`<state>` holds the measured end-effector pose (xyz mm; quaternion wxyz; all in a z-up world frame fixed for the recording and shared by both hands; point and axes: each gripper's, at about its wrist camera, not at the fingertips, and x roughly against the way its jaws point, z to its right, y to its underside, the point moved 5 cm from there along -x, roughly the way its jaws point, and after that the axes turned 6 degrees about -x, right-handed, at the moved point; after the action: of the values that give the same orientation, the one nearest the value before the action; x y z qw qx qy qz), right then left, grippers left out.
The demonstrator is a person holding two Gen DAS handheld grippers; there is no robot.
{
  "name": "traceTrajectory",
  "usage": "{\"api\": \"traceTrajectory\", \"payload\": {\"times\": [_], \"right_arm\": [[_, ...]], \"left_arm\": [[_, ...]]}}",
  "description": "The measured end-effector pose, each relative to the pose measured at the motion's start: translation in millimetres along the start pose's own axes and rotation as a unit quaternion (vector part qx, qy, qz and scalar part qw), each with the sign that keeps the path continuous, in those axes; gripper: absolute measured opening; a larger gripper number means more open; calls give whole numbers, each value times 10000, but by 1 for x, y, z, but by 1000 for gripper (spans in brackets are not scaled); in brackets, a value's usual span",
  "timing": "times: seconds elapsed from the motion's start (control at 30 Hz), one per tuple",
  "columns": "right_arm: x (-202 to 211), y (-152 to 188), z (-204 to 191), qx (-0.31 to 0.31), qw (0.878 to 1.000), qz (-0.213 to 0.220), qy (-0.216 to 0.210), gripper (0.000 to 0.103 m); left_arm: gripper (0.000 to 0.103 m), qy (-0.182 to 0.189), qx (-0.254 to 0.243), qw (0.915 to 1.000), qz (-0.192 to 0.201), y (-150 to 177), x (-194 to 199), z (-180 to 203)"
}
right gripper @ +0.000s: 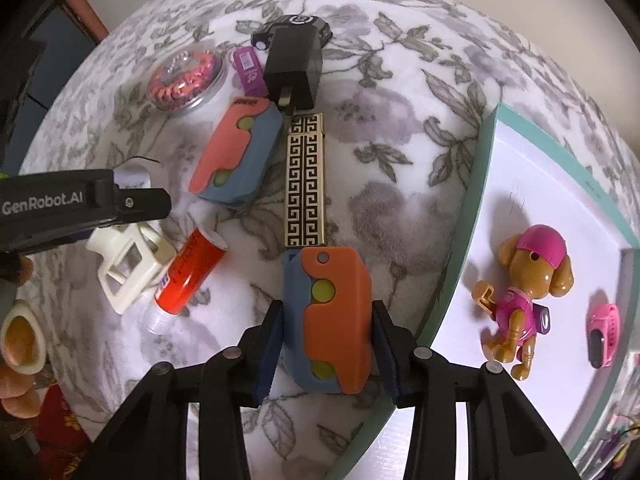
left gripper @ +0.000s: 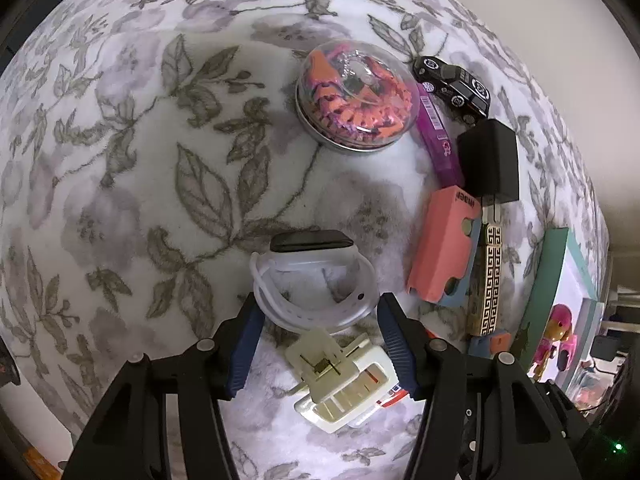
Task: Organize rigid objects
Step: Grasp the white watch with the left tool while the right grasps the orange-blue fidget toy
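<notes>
Floral blanket (right gripper: 400, 92) everywhere, white tray (right gripper: 532, 184) on my right. Right tongs (right gripper: 326, 344) pinch the orange-blue case (right gripper: 332, 320), long axis pointing away. Left tongs (left gripper: 320, 320) are open around the white watch (left gripper: 316, 276).

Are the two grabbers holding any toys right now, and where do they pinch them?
The right gripper pinches the orange and blue toy by its long sides. The left gripper straddles a cream clip, but a firm hold cannot be told.

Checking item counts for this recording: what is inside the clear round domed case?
The domed case holds a packed coil of orange, purple and black pieces, seen also in the right wrist view. What they are, and anything beneath them, is hidden.
</notes>
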<state>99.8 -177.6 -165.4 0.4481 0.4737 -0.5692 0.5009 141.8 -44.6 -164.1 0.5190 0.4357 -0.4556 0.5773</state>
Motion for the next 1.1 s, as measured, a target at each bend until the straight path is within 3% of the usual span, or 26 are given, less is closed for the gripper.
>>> {"api": "traceTrajectory", "payload": {"times": [0.47,0.8,1.0,1.03,1.1], "right_arm": [[1,-4,7,64,10000,-37,-28,44],[10,-8,7,29,10000,60,-38,44],[32,-14,9,-44,9994,310,-149,44],[37,-15,9,-43,9992,362,-166,44],[43,-17,9,-40,9989,429,-191,44]], "left_arm": [[63,172,397,9991,45,-17,1,-17],[61,27,350,9993,158,-31,7,-25],[61,-122,385,9982,448,-38,35,-32],[60,-94,387,9980,493,-39,40,-32],[37,7,404,9975,575,-42,51,-32]]}}
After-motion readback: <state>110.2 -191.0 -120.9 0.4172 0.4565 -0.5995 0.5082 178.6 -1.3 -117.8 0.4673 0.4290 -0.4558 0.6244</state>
